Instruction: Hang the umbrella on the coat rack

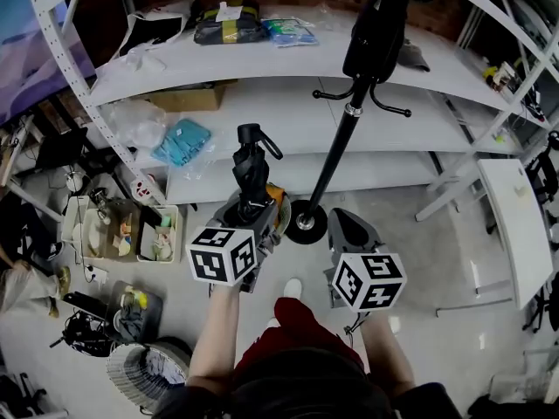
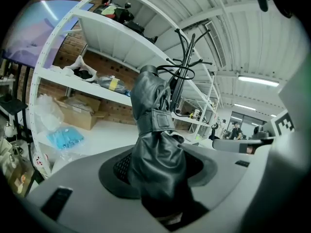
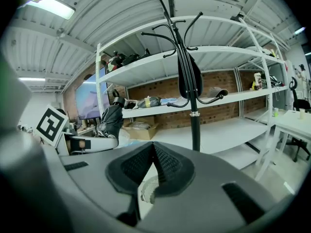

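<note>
A folded black umbrella (image 1: 249,166) with a strap loop at its top stands upright between the jaws of my left gripper (image 1: 247,209), which is shut on its lower part. In the left gripper view the umbrella (image 2: 154,130) fills the middle, rising from the left gripper (image 2: 155,171). The black coat rack (image 1: 339,151) stands just ahead and to the right, with curved hooks and a dark bag (image 1: 377,33) hanging on it. My right gripper (image 1: 351,230) hangs beside its round base (image 1: 306,223). In the right gripper view the right gripper (image 3: 152,147) is shut and holds nothing, and the coat rack (image 3: 193,86) rises beyond it.
White shelving (image 1: 262,59) runs behind the rack, with bags, a cardboard box (image 1: 185,99) and blue packets (image 1: 182,140) on it. Bins (image 1: 131,232) and clutter sit on the floor at left. A white table (image 1: 511,225) stands at right.
</note>
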Demonstrator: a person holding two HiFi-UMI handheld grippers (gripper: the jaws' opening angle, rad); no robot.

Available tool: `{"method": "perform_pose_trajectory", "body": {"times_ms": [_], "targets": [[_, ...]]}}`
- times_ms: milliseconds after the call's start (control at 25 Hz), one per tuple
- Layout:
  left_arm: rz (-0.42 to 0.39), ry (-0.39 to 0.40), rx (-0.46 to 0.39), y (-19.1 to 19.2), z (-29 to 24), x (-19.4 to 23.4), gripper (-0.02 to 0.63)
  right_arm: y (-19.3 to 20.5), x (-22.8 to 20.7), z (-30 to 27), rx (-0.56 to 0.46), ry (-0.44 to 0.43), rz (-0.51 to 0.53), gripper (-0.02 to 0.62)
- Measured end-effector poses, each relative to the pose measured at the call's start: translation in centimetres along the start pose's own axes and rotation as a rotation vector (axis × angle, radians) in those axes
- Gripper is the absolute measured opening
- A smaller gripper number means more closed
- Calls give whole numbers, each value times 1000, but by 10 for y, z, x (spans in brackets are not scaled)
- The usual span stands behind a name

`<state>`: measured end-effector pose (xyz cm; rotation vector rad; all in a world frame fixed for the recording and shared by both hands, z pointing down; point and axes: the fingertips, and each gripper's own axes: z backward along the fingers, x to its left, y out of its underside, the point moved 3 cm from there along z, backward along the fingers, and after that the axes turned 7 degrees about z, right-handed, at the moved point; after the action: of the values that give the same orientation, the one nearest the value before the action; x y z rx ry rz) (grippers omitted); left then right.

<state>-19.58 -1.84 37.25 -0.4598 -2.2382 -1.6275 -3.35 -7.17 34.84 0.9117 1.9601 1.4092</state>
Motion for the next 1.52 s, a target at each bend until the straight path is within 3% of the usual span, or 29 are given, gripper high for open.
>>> {"method": "perform_pose_trajectory", "body": {"times_ms": [1040, 1520], "targets": [[-78, 4, 123, -32, -155, 43, 218, -32, -100, -118, -12, 106, -61, 18], [-123, 24, 151, -39, -195, 49, 218, -40, -116, -140, -17, 132, -75, 18]]}}
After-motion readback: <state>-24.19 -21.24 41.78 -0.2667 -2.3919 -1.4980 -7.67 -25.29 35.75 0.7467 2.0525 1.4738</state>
